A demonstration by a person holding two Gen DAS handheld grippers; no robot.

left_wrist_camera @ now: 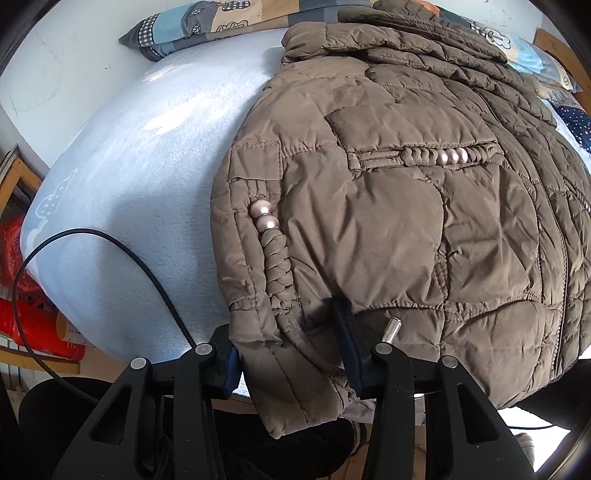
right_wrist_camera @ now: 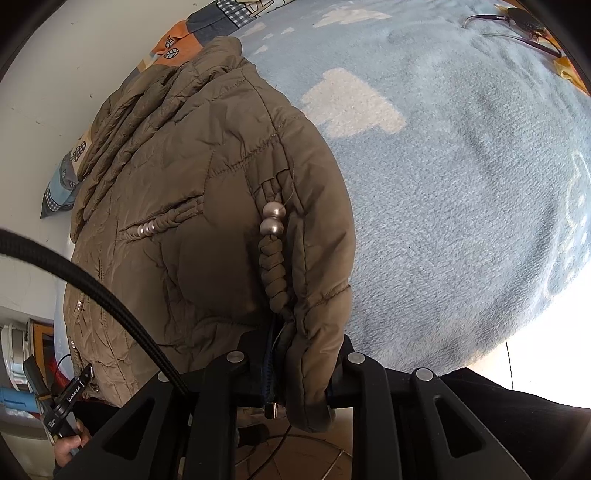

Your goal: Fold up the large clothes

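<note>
A patchwork pillow lies on the blue blanket, glasses beyond.

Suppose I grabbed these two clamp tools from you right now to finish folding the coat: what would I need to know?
Left gripper: shut on the brown padded jacket's hem, at one near corner.
Right gripper: shut on the hem at the other near corner.
Where: the jacket lies front up on the light blue blanket, collar toward the far patterned pillow, hem at the bed's near edge.
Done: both bottom corners gripped.
Left: probably lift the hem toward the collar, then tidy the fold.
</note>
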